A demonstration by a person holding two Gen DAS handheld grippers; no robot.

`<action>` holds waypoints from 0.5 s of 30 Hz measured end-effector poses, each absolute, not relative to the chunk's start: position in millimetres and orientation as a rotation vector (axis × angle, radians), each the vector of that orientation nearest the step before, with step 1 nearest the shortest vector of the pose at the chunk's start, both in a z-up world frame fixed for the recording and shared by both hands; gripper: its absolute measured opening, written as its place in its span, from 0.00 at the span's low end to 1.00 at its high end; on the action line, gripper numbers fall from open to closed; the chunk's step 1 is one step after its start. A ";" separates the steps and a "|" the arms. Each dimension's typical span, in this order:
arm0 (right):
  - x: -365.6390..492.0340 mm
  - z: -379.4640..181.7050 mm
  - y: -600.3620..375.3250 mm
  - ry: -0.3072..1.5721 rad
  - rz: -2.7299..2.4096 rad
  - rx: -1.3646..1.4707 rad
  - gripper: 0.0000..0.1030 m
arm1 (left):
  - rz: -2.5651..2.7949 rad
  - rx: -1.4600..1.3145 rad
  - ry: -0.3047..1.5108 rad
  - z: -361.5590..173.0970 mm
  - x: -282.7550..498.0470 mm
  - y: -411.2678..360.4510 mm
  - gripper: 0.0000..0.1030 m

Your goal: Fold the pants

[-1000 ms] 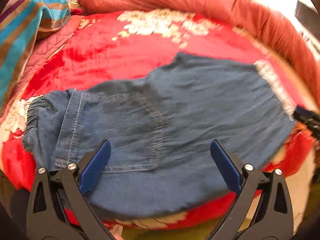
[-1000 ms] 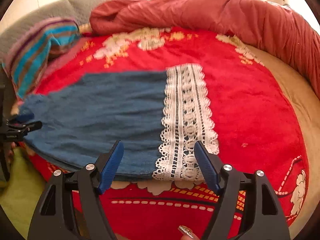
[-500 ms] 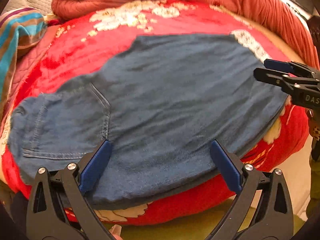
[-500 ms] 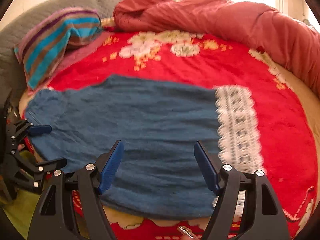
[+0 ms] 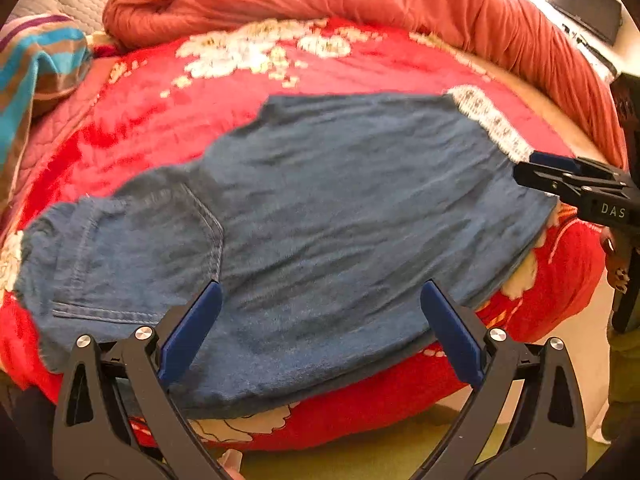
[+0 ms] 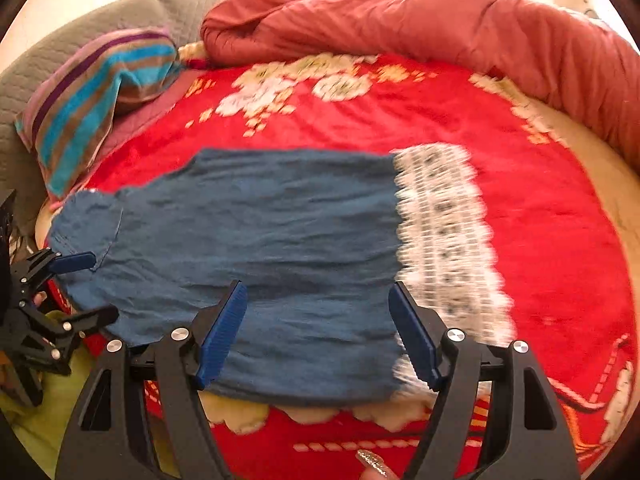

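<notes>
Flat, pants (image 5: 320,220) lie beyond both spread claws, left claw (image 5: 320,332) and right claw (image 6: 318,332).

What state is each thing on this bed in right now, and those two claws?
Blue denim pants with white lace hem: lying flat, lengthwise across the blanket, held by neither claw.
Red floral blanket: spread out under the pants.
Rust-red quilt: bunched up behind.
Left claw: open.
Right claw: open.
</notes>
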State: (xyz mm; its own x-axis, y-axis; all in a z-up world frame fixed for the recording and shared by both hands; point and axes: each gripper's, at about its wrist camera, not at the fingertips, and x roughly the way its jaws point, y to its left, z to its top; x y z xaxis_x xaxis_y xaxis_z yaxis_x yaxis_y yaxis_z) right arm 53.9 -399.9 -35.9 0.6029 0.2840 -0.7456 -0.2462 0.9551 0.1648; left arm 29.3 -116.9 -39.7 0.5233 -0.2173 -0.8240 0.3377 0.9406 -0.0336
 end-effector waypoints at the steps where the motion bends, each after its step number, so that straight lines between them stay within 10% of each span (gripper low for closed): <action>1: 51.8 -33.6 -404.0 0.865 0.299 0.049 0.74 | -0.332 0.130 0.951 -35.6 28.1 -116.4 0.91; 15: 27.1 3.3 -450.6 0.736 0.222 0.097 0.83 | -0.373 0.082 0.895 -0.7 44.9 -129.9 0.91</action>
State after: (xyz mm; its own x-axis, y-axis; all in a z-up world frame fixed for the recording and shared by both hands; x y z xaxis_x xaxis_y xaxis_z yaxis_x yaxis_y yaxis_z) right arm 27.1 -450.6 3.3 0.7192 0.2344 -0.6541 -0.1669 0.9721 0.1650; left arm 44.9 -129.9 -0.7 0.5656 -0.2829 -0.7747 0.3506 0.9327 -0.0846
